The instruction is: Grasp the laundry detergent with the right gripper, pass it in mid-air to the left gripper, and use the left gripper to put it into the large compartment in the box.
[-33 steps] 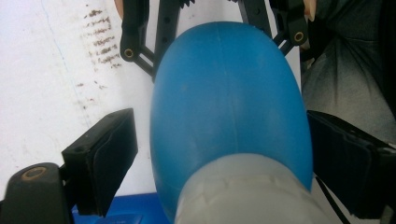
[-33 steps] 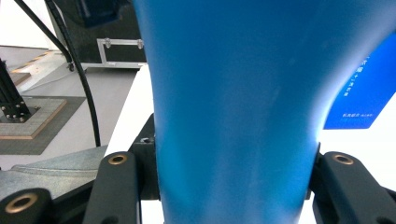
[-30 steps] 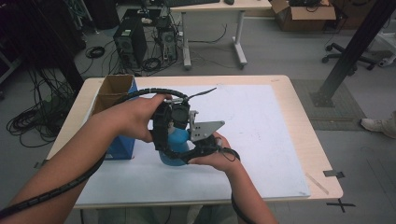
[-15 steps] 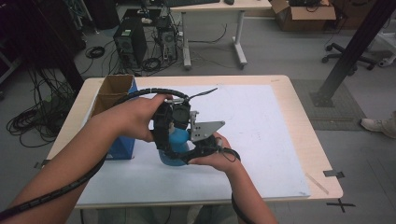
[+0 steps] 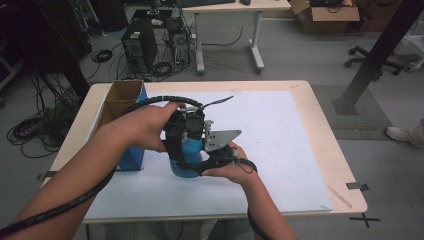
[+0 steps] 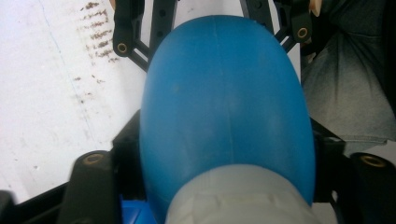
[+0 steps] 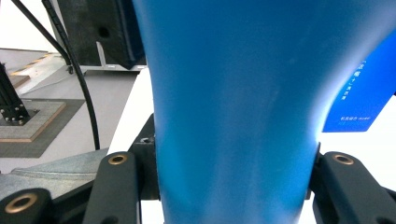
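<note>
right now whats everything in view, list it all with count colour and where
bottle: one, blue with a grey neck, near the table's front left, clamped by both tongs
cardboard box: one, brown inside with blue sides, open, at the table's left edge
white sheet: one, covers most of the tabletop
table: one, light wood, centre
computer towers: two, black, on the floor behind the table
second table: one, pale, at the back
left tongs: black, shut on the bottle
right tongs: black with a grey plate, shut on the bottle
</note>
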A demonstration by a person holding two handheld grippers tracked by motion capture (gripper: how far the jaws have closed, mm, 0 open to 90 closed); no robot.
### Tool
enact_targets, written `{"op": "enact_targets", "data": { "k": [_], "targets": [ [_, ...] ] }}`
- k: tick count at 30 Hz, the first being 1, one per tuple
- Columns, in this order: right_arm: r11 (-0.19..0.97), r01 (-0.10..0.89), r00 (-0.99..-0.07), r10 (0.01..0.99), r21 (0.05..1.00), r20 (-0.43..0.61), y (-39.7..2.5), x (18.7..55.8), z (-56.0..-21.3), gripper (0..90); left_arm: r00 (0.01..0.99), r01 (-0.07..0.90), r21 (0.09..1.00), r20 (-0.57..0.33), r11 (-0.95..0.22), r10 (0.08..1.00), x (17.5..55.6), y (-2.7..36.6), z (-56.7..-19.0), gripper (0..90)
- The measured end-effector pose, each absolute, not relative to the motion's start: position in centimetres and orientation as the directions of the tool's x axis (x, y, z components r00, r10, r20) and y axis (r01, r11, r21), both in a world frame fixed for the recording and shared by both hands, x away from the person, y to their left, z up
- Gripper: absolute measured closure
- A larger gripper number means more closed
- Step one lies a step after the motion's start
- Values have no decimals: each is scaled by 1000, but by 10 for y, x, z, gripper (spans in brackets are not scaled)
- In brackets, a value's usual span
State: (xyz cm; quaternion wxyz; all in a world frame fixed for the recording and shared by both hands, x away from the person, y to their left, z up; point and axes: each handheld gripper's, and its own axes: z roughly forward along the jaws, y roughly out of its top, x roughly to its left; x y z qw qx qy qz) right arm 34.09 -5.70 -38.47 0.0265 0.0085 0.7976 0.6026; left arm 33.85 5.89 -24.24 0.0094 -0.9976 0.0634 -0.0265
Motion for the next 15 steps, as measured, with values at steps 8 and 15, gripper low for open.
{"op": "enact_targets", "data": {
  "k": [8, 15],
  "targets": [
    [276, -17, -998, 49, 961, -32, -58, 340, -384, 459, 989, -130, -28, 66, -991, -132, 338, 58, -243, 377],
    [268, -23, -998, 46, 963, -37, -58, 339, -385, 453, 990, -115, -48, 72, -992, -118, 335, 55, -242, 383]
  ]
}}
